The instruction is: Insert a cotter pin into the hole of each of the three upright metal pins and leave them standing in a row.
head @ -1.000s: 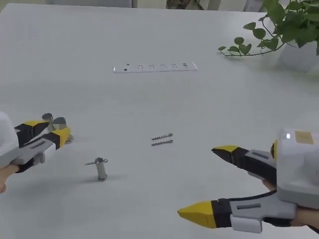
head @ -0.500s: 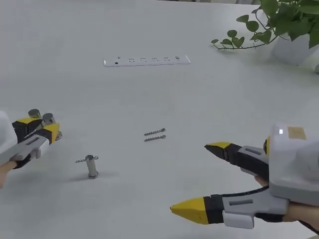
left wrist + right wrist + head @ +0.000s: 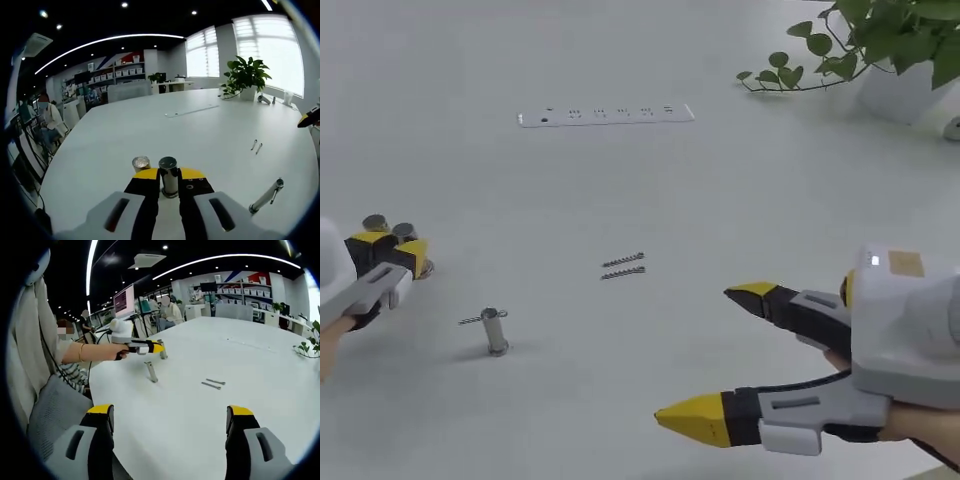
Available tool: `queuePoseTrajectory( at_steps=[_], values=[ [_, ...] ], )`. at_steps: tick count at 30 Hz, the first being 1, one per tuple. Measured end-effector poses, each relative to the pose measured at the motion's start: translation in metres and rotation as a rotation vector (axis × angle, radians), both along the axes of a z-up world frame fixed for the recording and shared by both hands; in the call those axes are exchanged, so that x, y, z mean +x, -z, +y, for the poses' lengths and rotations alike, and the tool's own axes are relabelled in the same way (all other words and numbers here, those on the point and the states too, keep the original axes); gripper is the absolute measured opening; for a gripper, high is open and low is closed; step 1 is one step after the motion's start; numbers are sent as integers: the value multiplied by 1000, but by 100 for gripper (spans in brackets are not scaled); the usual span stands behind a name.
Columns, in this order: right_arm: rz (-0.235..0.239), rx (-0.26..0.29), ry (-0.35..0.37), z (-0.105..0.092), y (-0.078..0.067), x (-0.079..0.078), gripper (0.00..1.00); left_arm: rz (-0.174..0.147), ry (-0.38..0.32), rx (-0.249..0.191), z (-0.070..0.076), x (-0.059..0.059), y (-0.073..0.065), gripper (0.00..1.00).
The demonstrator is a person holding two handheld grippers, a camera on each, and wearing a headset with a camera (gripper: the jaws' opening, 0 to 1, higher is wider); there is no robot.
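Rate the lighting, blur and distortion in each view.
Head view: soft even light, a faint shadow beside the cottered metal pin, everything sharp. Left gripper view: fisheye bends the ceiling strip light into an arc; windows blown out. Right gripper view: same bending, table edge curved.

Head view downward (gripper views skim table).

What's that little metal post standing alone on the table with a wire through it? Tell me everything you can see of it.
The metal pin is a short, silvery cylinder that looks like steel. It stands upright on its end on the white table. A thin, wavy cotter pin passes crosswise through it near the top, mostly sticking out to one side. Only the table and that cotter pin touch it. The left gripper is apart from it, closed on another metal pin.
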State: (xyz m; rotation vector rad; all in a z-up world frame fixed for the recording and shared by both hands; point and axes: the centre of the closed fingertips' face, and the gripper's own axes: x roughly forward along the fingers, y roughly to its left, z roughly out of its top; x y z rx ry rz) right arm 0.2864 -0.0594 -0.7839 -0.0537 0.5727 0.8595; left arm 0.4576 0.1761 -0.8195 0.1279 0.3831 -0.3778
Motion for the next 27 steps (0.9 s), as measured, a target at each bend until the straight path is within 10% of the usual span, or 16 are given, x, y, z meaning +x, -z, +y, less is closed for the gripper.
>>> queuePoseTrajectory(
  at_steps=[27],
  values=[
    [-8, 1, 6, 1, 0, -2, 94, 3, 50, -34, -3, -23, -5, 10]
  ],
)
